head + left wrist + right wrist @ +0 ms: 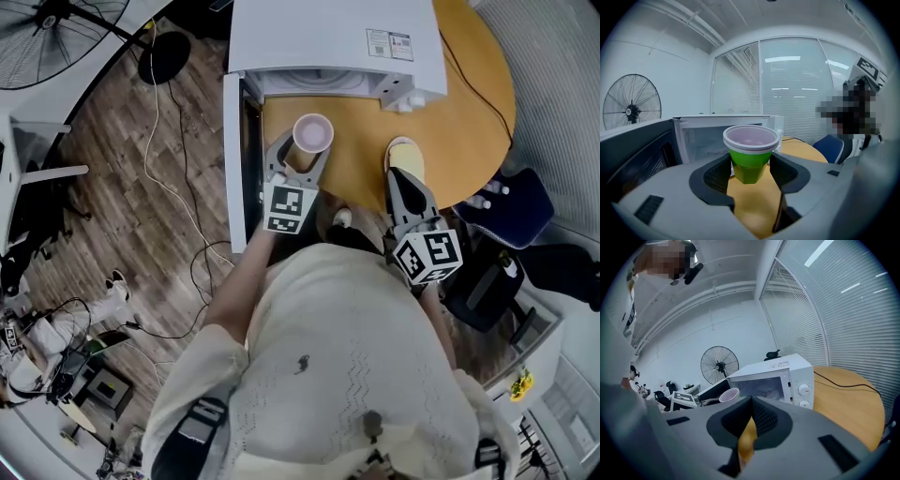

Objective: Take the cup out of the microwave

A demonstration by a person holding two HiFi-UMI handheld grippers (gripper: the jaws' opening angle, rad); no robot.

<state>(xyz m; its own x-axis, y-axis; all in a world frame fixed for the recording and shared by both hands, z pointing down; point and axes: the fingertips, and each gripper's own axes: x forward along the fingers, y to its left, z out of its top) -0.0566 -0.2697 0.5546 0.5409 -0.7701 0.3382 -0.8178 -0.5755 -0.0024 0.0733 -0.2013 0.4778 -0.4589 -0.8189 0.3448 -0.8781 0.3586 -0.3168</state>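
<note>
Between your left gripper's (298, 156) jaws stands the cup (750, 158), upright, rim up, with the pads pressing its green sides, so it's gripped. It hangs over the table (469, 103), apparently clear of the wood, though the base is hard to judge. Your right gripper (751, 404) sits off to the right, jaws closed on nothing, farther from the cup. Just beyond the cup is the microwave (328, 37), cavity open and door (232, 159) swung left, with the cup outside it. Likely next: draw it toward you and set it down.
</note>
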